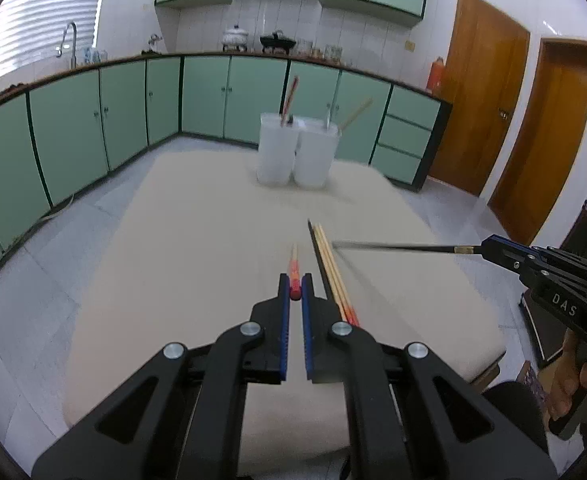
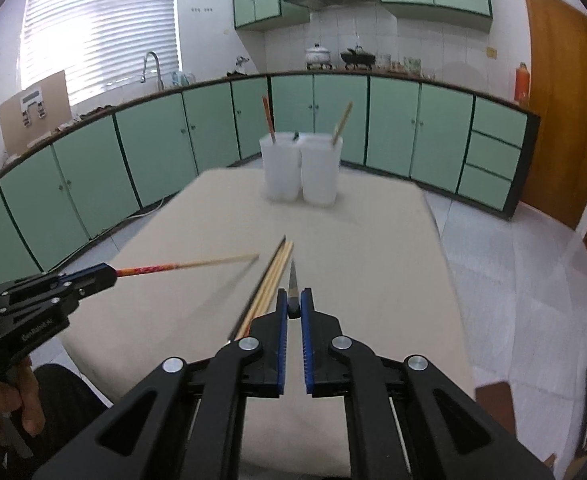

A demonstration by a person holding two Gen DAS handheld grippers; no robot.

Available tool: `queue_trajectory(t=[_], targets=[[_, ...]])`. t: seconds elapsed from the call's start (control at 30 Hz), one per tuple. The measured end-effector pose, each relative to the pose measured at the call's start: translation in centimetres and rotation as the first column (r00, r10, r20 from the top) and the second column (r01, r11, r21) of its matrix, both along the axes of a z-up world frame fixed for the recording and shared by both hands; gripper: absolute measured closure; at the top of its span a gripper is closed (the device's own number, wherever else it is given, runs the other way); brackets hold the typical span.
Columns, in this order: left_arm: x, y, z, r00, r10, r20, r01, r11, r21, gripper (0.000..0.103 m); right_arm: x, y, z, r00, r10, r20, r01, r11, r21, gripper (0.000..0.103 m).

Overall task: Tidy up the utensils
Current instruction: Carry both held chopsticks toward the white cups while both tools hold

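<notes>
My left gripper is shut on a red-handled wooden chopstick, held above the table; it also shows in the right wrist view. My right gripper is shut on a dark chopstick with a gold band, also seen in the left wrist view. Several chopsticks lie bundled on the beige table between the grippers, also in the right wrist view. Two white containers stand at the far end, each with a chopstick in it.
The table edge drops to a tiled floor on all sides. Green cabinets run along the back. Wooden doors stand at the right.
</notes>
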State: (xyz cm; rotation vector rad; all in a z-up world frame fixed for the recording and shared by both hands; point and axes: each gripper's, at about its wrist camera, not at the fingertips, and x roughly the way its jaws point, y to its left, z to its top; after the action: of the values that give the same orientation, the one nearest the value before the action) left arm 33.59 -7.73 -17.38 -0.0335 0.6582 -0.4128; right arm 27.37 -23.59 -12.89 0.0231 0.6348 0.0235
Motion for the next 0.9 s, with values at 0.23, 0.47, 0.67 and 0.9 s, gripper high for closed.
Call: queue_trajectory(t=[0.23,0.47,0.67,0.9], targets=[[2.7,0.8,4.4,0.999,-0.039,0.006,0.039,0.999,-0.006,0.098,3.1,0.5,3.7,0.999,0.051,-0.002,-0.051,0.998,-0.037,0.097],[7.0,0.5,6.5,0.996,-0.081,-0.040,0.082,0.997,0.011,0.098,8.6,0.5,6.2,0.992,0.103,-0.071,-0.107,0.993,-0.048,0.097],[11.0,-0.3,7.9,0.991,-0.102,-0.081,0.104,0.994,0.019,0.098,13.2,0.8,8.1,0.980,0.128,-0.152,-0.137,0.989,-0.056,0.097],[14.3,-1.7,10.2,0.990,-0.111,-0.081,0.114,0.993,0.038,0.098,16.0,0.4,10.0,0.975,0.126,-0.185,-0.138,0.989,-0.052,0.097]])
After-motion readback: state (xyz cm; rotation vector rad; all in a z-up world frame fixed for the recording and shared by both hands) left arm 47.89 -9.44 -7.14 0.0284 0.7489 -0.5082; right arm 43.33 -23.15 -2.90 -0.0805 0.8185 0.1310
